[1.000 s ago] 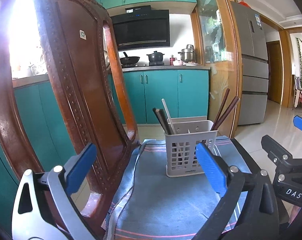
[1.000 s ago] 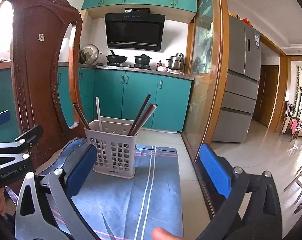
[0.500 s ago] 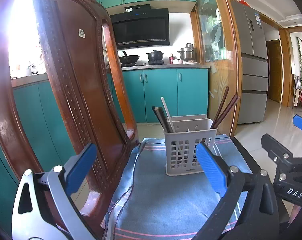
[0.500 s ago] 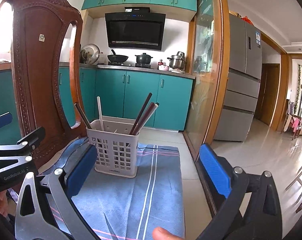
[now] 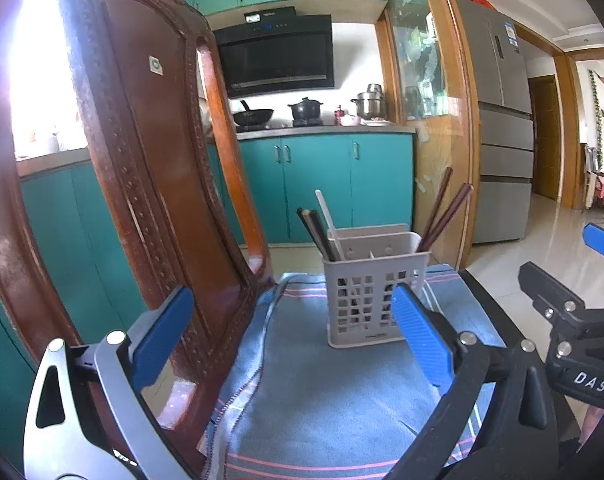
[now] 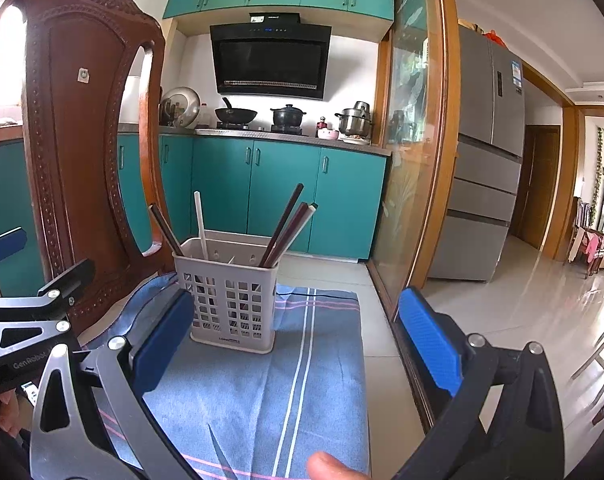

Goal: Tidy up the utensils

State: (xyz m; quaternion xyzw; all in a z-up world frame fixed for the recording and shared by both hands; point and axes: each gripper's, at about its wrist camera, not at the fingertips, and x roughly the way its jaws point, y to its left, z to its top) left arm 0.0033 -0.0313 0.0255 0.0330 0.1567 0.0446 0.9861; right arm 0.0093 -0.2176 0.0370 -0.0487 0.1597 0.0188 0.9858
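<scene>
Grey plastic utensil caddy with a square-hole lattice wall (image 5: 376, 304) (image 6: 231, 300) stands upright on a blue woven cloth with pink and white stripes (image 5: 326, 400) (image 6: 302, 380), toward the cloth's far end, ahead of both grippers and touching neither. Inner dividers split it into compartments. Left side holds dark chopsticks (image 5: 314, 232) (image 6: 165, 228) and one white chopstick (image 5: 329, 216) (image 6: 201, 224), all leaning left. Right side holds reddish-brown chopsticks (image 5: 442, 216) (image 6: 283, 224) leaning right; right wrist view also shows a pale stick with a dark tip (image 6: 302, 224) alongside them. Exact compartment per stick can't be told. Left gripper (image 5: 289, 332): blue-padded fingers spread wide, nothing between them, low over the cloth short of the caddy. Right gripper (image 6: 297, 340): same, spread wide and empty. Carved dark red wooden chair back (image 5: 141, 184) (image 6: 81, 140) just left of the cloth. Fingertip (image 6: 330, 466) at bottom edge of right wrist view
</scene>
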